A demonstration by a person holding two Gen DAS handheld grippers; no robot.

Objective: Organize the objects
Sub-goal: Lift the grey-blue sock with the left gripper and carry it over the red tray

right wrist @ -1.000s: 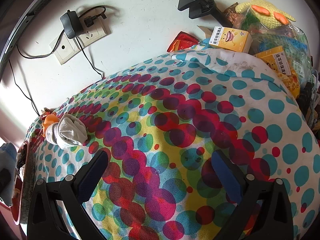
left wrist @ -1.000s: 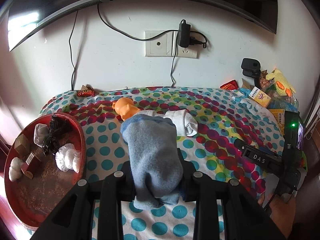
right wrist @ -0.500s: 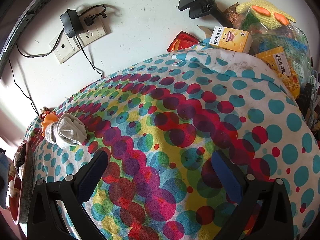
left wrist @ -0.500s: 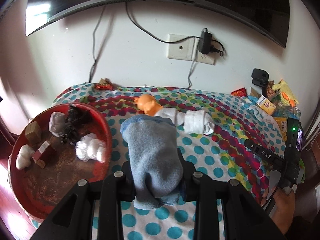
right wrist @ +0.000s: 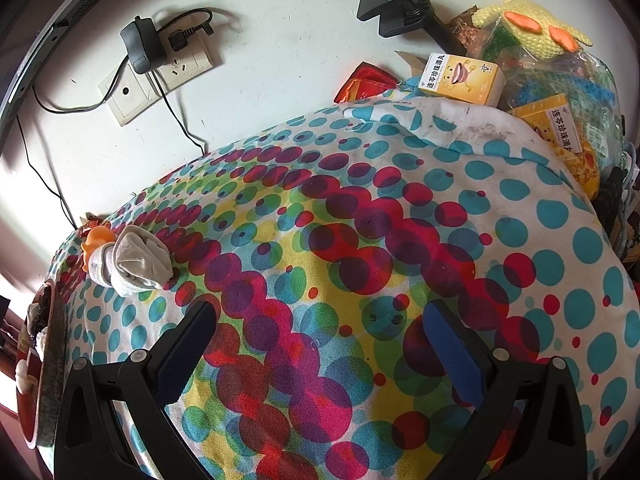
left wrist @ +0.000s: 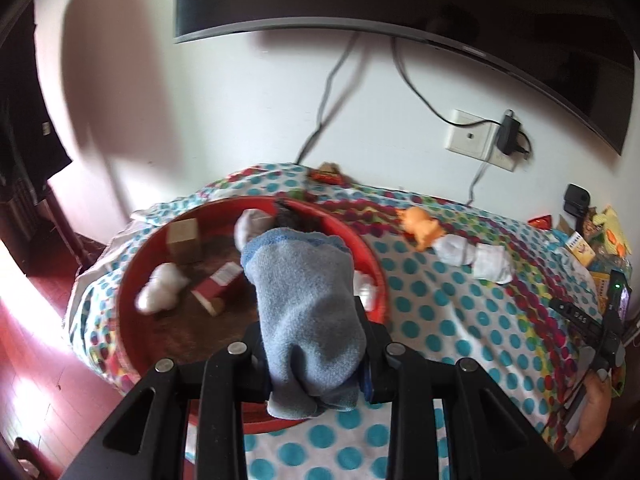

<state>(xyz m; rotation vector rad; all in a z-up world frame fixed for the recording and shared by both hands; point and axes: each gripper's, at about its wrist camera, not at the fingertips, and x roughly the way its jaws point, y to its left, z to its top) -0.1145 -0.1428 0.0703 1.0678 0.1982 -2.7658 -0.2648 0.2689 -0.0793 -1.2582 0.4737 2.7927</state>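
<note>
Left gripper [left wrist: 316, 356] pinching a rolled blue-grey sock [left wrist: 306, 312] between its pads; sock's long axis runs forward along the fingers, cuff end farthest from the tool, bunched end hanging below the jaws. Red tray [left wrist: 378, 280] lies directly ahead of and beneath the held sock, its near rim under the fingers, so judged next move is a straight let-go into it, no sideways reach needed. Tray contents, ahead-left of the tool: a white sock ball [left wrist: 160, 288], a red-and-white carton [left wrist: 218, 282], a small brown box [left wrist: 184, 238], a pale sock and something dark at the far rim, another white bundle [left wrist: 366, 286] just right of the held sock. Still loose on the dotted cloth [right wrist: 360, 240], ahead-right of this tool: an orange toy [left wrist: 424, 226] touching a grey-white sock [left wrist: 476, 258]. Right gripper [right wrist: 320, 344] spread wide, nothing between its fingers, over bare cloth; that sock pair sits well ahead-left of it [right wrist: 136, 264]. Left hand is the nearer one to the tray.
</note>
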